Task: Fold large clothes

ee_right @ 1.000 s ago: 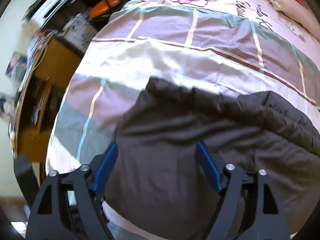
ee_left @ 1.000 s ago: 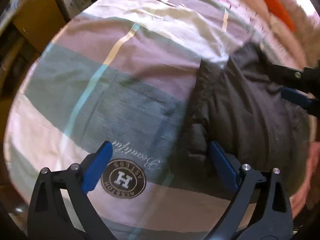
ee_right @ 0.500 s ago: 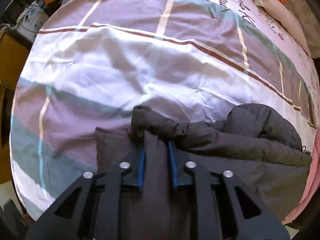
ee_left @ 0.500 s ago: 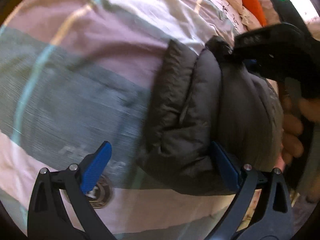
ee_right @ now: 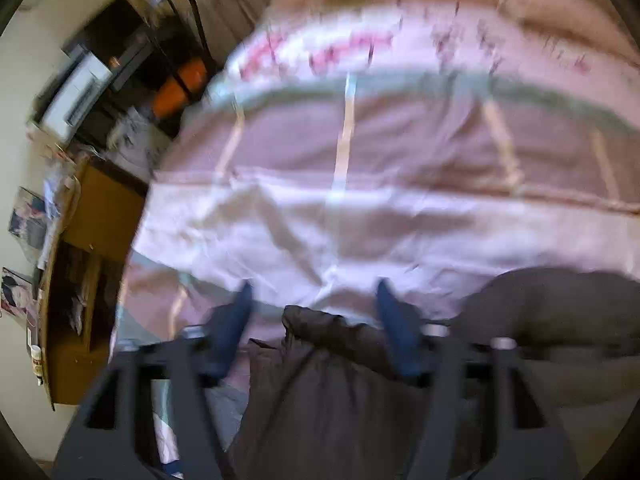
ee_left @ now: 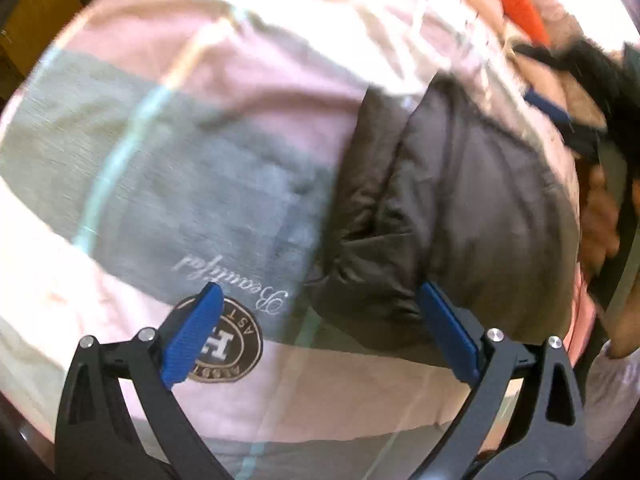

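A dark puffy jacket [ee_left: 452, 216] lies folded in a compact bundle on the striped bedsheet [ee_left: 192, 168]. My left gripper [ee_left: 320, 332] is open and empty above the sheet, with the jacket's near edge by its right finger. My right gripper [ee_right: 316, 320] is open and empty over the jacket's far edge [ee_right: 332, 332]. In the left wrist view the right gripper [ee_left: 560, 120] is lifted beyond the jacket at the right.
A round logo patch [ee_left: 232, 348] is printed on the sheet by the left gripper. An orange carrot toy [ee_left: 520, 4] lies at the bed's far end. A wooden desk [ee_right: 96, 216] and cluttered shelves [ee_right: 80, 88] stand left of the bed.
My right gripper was shut on the jacket's edge half a second ago; it has opened, let go and lifted away. My left gripper has drawn back a little, staying open.
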`<state>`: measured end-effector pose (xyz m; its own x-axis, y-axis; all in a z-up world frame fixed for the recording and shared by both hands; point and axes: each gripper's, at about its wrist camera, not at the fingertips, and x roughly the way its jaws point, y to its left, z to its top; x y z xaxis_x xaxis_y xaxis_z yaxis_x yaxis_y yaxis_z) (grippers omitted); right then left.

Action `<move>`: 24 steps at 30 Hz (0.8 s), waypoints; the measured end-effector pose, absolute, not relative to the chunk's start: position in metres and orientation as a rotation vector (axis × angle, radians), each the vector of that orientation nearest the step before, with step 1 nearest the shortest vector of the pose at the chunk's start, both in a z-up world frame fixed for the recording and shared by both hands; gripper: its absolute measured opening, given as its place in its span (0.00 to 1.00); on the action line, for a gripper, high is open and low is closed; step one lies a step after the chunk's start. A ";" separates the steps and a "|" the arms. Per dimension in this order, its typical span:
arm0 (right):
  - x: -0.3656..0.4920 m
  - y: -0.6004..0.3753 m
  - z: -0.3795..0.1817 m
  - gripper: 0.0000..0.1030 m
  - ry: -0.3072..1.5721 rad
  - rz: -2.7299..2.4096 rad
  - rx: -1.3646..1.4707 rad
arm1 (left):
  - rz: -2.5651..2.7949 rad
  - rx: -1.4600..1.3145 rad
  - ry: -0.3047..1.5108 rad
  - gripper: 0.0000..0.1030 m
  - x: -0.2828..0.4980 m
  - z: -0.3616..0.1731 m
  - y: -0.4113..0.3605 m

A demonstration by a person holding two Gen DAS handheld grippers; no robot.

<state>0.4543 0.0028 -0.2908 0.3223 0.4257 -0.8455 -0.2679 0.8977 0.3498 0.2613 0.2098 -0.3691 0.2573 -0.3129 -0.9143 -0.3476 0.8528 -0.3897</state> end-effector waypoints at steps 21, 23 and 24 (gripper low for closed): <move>0.222 -0.466 -0.307 0.67 1.139 -0.285 0.852 | -0.346 -0.120 1.241 0.97 0.312 -0.272 -0.108; 0.206 -0.486 -0.317 0.67 1.151 -0.278 0.886 | -0.340 -0.019 1.219 0.97 0.319 -0.270 -0.155; 0.199 -0.493 -0.323 0.67 1.149 -0.268 0.926 | -0.354 0.007 1.220 0.97 0.323 -0.272 -0.174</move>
